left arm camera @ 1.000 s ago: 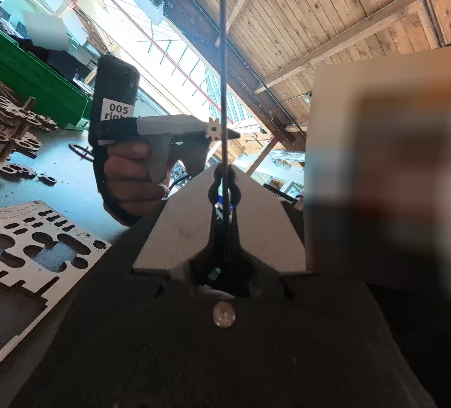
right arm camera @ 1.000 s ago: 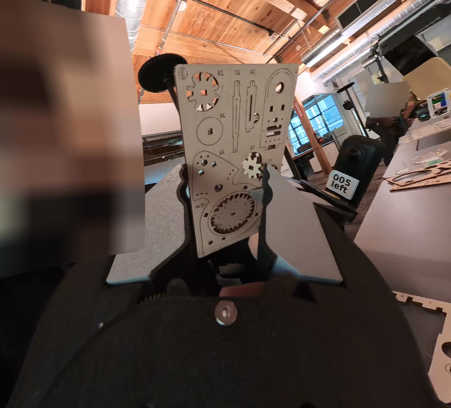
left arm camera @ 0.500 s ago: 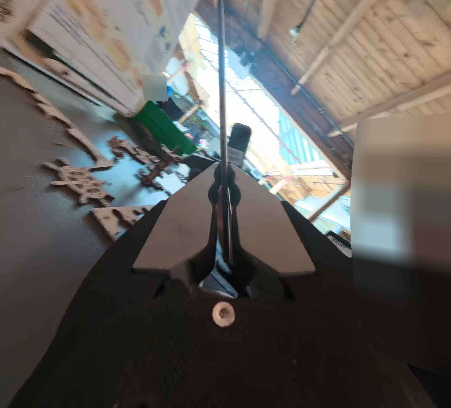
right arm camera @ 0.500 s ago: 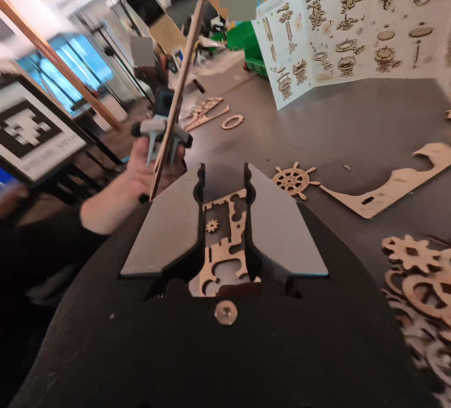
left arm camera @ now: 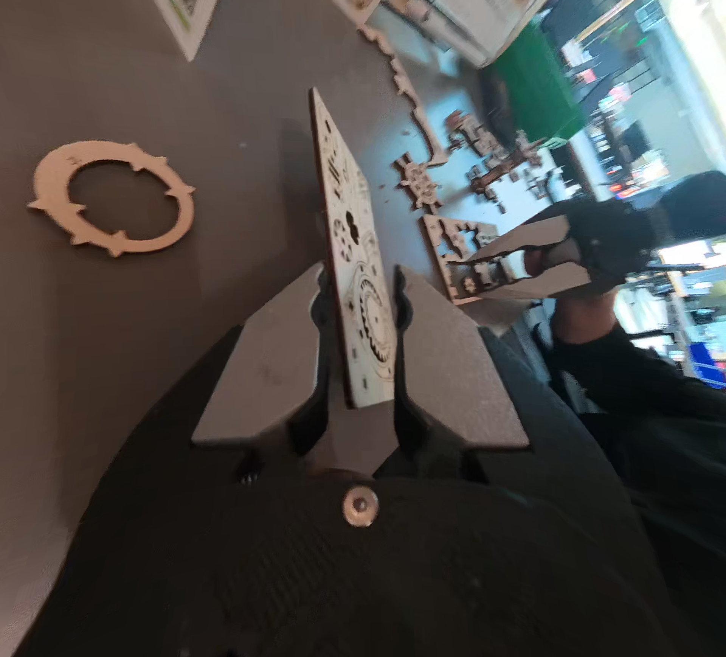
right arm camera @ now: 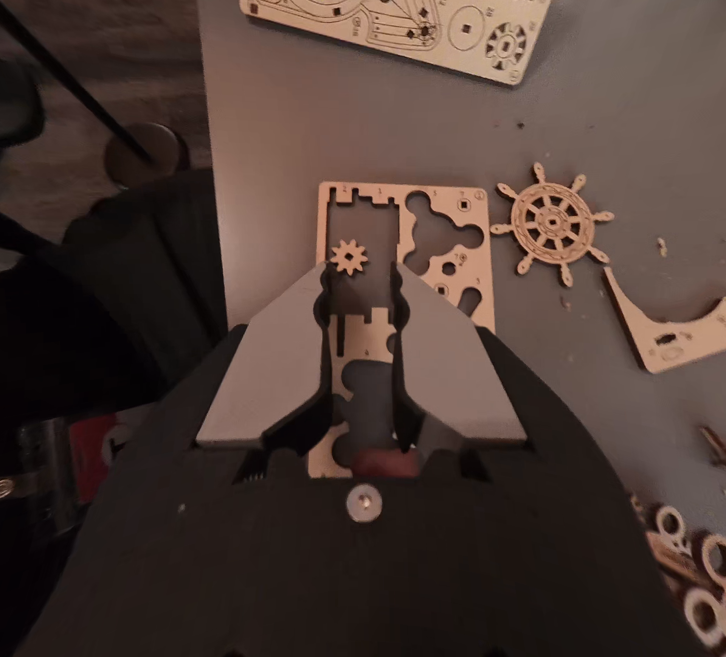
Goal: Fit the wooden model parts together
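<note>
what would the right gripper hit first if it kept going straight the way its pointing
Probably the small wooden gear, just ahead of the open right gripper and toward its left finger. It lies in a cutout of the punched-out parts sheet on the grey table. Depth is unclear.

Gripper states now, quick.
Left gripper: open; wooden sheet between its fingers, unclamped.
Right gripper: open, empty; small gear by its fingertip.

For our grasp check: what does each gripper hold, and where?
Right gripper open, holding nothing. Left gripper open around the wooden sheet's end; grip unclear.
</note>
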### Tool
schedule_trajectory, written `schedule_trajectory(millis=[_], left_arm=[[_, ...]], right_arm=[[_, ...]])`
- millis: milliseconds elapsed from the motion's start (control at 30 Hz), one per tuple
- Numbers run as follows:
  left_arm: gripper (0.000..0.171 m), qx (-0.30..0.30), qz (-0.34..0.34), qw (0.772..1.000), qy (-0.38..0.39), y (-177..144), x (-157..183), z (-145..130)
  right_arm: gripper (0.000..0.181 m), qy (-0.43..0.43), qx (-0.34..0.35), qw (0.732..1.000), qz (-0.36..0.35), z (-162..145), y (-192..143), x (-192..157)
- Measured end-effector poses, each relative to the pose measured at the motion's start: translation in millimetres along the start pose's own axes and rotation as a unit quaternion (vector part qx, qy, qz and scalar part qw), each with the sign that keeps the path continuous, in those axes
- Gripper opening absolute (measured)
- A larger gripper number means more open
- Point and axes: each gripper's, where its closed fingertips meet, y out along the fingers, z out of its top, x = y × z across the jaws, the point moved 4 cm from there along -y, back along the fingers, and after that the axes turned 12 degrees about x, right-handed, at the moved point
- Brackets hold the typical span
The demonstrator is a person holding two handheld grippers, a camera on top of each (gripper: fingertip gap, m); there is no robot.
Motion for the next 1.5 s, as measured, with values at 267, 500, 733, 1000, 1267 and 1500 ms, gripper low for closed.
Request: schedule_trajectory(millis=[267,500,733,1000,1267,1500], left_arm=[[0.060,0.042,0.097,0.988,0.111,-7,0,18],[0.053,0.075,0.065,0.983,0.153,3,38,12],[0.050,0.026,-0.035,0.974,0.224,62,96,-19],[0.047,-0.056,-0.085,0.918,0.384,169,162,-53],[0.048,-0.136,-0.073,0.902,0.404,217,160,-73],[0.035,-0.165,-0.052,0.898,0.404,220,132,-77]], right_arm=[[0.022,0.024,-0.001,0.999,0.047,3,7,-1],[0.011,0.048,0.036,0.997,0.047,8,-4,2],[0.011,0.095,0.122,0.987,-0.049,1,-133,41],[0.010,0.181,0.058,0.967,-0.171,-110,-193,83],[0.000,0.180,0.031,0.968,-0.172,-146,-192,79],[0.014,0.181,0.079,0.961,-0.194,-143,-208,81]])
